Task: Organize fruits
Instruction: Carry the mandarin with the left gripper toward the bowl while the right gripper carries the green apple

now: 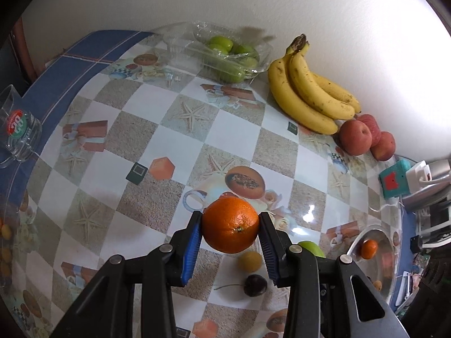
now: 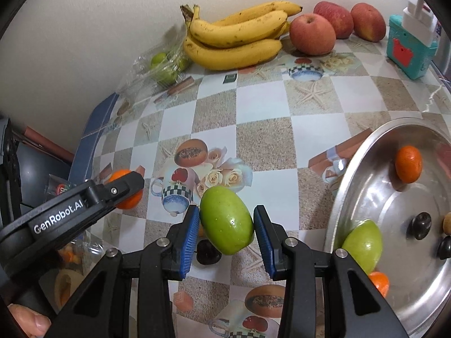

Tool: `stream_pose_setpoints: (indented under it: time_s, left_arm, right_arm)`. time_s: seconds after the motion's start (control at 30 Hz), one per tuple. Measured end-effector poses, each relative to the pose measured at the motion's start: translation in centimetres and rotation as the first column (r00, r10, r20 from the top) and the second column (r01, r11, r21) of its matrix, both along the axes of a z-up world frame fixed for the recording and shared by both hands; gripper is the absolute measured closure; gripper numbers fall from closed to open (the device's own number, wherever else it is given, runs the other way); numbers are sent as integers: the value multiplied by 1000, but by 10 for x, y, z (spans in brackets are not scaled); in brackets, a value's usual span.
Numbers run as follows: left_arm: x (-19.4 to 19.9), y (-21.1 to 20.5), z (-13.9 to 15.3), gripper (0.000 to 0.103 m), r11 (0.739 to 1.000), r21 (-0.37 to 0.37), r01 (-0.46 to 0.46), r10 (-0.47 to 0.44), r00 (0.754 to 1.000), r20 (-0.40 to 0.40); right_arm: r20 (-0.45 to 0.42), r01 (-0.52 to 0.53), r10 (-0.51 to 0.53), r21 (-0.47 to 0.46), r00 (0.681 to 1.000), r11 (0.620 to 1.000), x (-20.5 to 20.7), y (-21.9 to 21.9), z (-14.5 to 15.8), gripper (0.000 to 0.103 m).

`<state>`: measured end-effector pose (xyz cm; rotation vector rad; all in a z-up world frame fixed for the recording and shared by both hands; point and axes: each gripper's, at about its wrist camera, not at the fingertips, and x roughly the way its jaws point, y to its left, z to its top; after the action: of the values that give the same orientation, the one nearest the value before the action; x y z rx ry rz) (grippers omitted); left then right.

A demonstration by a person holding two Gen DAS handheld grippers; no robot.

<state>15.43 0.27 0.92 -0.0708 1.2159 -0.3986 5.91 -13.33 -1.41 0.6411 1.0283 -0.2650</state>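
Observation:
My left gripper [image 1: 230, 215] is shut on an orange [image 1: 230, 224] and holds it above the checked tablecloth. In the right wrist view that orange [image 2: 129, 201] shows at the left, inside the left gripper [image 2: 125, 190]. My right gripper [image 2: 227, 211] is shut on a green oval fruit [image 2: 226, 224], also off the table. To its right stands a steel bowl [image 2: 352, 152] holding a tangerine [image 2: 408, 164], a green fruit [image 2: 363, 246], dark fruits [image 2: 422, 225] and another tangerine [image 2: 379, 283]. A dark plum [image 2: 208, 251] and a small yellow fruit [image 1: 249, 261] lie on the table under the grippers.
Along the wall lie bananas [image 2: 234, 42], three red apples [image 2: 313, 33] and a clear tray of green fruits [image 1: 231, 56]. A teal box [image 2: 408, 50] stands at the back right. A glass mug [image 1: 19, 129] sits at the table's left edge.

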Motion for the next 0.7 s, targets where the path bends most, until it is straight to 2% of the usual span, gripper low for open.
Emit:
stream_pose_setpoints:
  time_s: [0.17,0.33,0.47,0.7]
  left_arm:
    - [-14,-10,8,61,1000,20,16,-17,999,31]
    - [-32,-18,8,61,999,0,45,-45,999,24]
    - [-42,-14,12,61,999,-20,27,-27,999,17]
    - [-55,-6,28,61,1000,-24,11,-9,998,66]
  right_arm:
    - [19,12,-12,3,1000,1000,-10,-1,9,62]
    - [39,30,-31,8,999,1000,-22,-5,17,62]
    - [47,38,-38,-3,998,999,-32,-4,25,62]
    - [90,47,-48,6,995,999,-51,-2,36,62]
